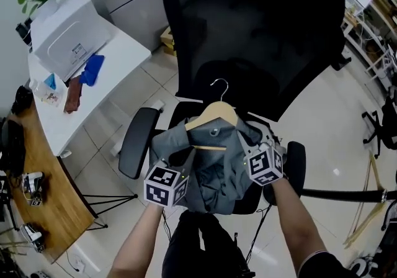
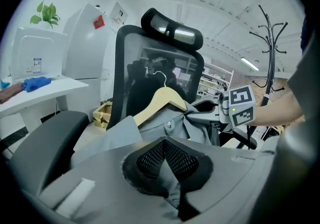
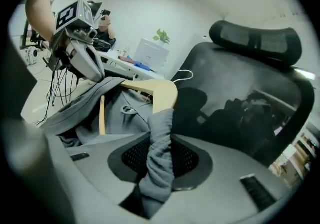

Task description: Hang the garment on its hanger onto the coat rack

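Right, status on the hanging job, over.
Left tongs, right tongs shut on grey garment. On wooden hanger, above office chair. Coat rack not yet reached.

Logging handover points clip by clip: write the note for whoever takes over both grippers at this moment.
Left gripper: shut on the grey garment.
Right gripper: shut on a bunched fold of the garment, just below the wooden hanger.
Things: the garment is on the hanger, held between both grippers in front of the black office chair. The coat rack stands apart, in the background.
Done: garment on hanger, gripped.
Left: carry it to the coat rack and hook the hanger on.
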Motion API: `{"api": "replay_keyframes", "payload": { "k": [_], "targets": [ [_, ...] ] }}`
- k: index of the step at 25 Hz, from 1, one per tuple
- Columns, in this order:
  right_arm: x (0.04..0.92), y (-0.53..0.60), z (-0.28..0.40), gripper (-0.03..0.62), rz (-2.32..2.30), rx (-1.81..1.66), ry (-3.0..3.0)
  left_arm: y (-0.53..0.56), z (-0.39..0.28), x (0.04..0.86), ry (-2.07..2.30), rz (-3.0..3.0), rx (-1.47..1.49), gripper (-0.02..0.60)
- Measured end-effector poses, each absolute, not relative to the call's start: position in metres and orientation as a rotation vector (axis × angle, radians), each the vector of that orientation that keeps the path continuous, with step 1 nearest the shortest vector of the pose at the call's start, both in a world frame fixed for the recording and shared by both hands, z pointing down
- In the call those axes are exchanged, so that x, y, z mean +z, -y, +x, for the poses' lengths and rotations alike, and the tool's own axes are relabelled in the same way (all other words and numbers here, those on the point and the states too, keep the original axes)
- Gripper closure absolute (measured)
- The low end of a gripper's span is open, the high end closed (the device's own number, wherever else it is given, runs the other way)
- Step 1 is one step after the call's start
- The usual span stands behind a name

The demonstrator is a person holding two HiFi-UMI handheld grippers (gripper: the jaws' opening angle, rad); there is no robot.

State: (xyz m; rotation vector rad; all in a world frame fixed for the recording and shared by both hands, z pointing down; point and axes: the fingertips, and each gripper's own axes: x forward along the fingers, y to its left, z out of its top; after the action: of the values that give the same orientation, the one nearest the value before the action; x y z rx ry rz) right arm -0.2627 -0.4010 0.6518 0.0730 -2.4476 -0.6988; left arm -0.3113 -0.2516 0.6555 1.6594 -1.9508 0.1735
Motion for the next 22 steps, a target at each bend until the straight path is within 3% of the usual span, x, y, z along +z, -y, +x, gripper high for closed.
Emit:
{"api": "replay_keyframes", "payload": {
  "k": [22],
  "targets": [
    [0.349, 0.378, -0.176, 0.474, 0.661, -0.978, 2.701, 0.223, -0.290, 0.425, 2.181, 1.997, 0.065, 0.580]
  ]
}}
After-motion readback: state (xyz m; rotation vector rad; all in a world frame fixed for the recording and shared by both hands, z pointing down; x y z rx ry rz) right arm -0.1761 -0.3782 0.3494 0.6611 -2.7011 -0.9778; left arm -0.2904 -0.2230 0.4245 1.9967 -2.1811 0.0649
